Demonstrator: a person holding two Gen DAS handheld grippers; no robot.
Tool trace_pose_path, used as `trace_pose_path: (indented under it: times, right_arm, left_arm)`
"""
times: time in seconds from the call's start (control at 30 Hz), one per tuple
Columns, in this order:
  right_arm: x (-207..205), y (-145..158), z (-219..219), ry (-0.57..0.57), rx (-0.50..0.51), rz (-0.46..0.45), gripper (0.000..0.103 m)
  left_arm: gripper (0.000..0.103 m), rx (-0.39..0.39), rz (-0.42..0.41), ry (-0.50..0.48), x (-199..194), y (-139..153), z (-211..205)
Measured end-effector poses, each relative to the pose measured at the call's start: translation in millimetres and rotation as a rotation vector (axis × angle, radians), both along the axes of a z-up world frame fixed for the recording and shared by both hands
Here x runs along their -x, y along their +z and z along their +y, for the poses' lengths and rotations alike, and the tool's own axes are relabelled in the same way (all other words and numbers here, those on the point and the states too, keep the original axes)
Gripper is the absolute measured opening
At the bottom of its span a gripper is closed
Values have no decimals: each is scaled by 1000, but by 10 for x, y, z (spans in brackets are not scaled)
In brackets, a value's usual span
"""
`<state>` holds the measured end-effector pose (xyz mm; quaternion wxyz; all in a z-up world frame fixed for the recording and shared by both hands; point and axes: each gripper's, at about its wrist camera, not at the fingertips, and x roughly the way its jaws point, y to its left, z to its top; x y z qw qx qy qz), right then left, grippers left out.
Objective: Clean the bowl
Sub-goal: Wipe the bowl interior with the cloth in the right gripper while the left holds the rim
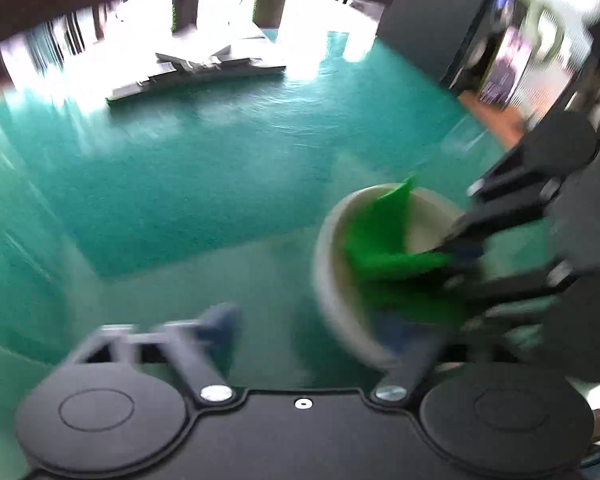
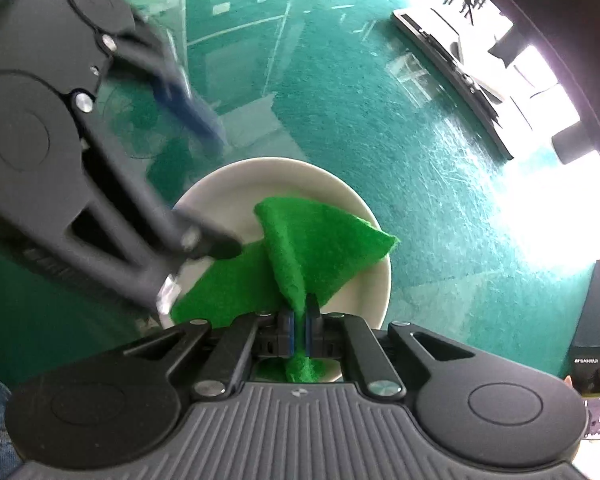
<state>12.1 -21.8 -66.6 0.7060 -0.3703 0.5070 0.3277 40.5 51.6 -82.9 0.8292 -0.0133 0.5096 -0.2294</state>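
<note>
A white bowl (image 2: pixel 236 196) sits on the green glass-topped table. A bright green scouring cloth (image 2: pixel 320 244) lies folded inside it. My right gripper (image 2: pixel 299 320) is shut on the cloth's near edge, right over the bowl. My left gripper (image 2: pixel 216 196) is open, with one finger (image 2: pixel 212 242) inside the bowl at its left rim and the other finger (image 2: pixel 188 108) outside, beyond the rim. In the blurred left wrist view the bowl (image 1: pixel 332 280) is at the right, with the cloth (image 1: pixel 384 240) in it and the right gripper (image 1: pixel 460 256) reaching in.
The green table (image 2: pixel 400 140) has a glass sheet with strong glare. A flat white and grey stack (image 1: pixel 196 68) lies at its far edge. A dark box (image 1: pixel 432 12) stands at the back right. A black speaker (image 2: pixel 596 364) is at the right.
</note>
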Motion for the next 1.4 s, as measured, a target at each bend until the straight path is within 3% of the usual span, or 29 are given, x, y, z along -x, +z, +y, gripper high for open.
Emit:
trace_pose_path:
  times: [0.1,0.13,0.17,0.23,0.33,0.4,0.57,0.77,0.87,1.13,1.4]
  right_arm:
    - [12,25,-24,15,-6,10,7]
    - [33,40,-34,34,-7,0,10]
    - [64,61,-46,55,-6,-22,23]
    - [126,123,-80,104,-16,-79,29]
    - [210,178,-102,182,-38,-136,22]
    - [293,125,-90,270,-3,-163,9]
    - [562,25,-119,522,78,-279,16]
    - [502,-20,-38,567,42,-250,4]
    - [370,-100,60,570,105,-344,4]
    - [50,-139,17,342,112,-120,4]
    - [-290,-48,21,88,-121,269,4]
  left_arm:
    - [17,-87,-62,-71,43,-24,-148]
    - [17,-77,-63,-79,36,-41,-142]
    - [17,-40,-48,-81,7,-84,-101]
    - [17,-13,-30,-73,-15,-107,-74]
    - [18,-13,-34,-72,-48,-79,-56]
    - [18,-17,-39,-72,-49,-67,-45]
    - [19,-21,-45,-77,-4,-18,-3]
    - [21,-57,-75,-93,-5,-5,-43]
    - [21,-73,-84,-99,-11,2,-52]
    - [28,-54,-84,-63,-24,-15,-20]
    - [33,-77,-105,-83,-34,-8,-75]
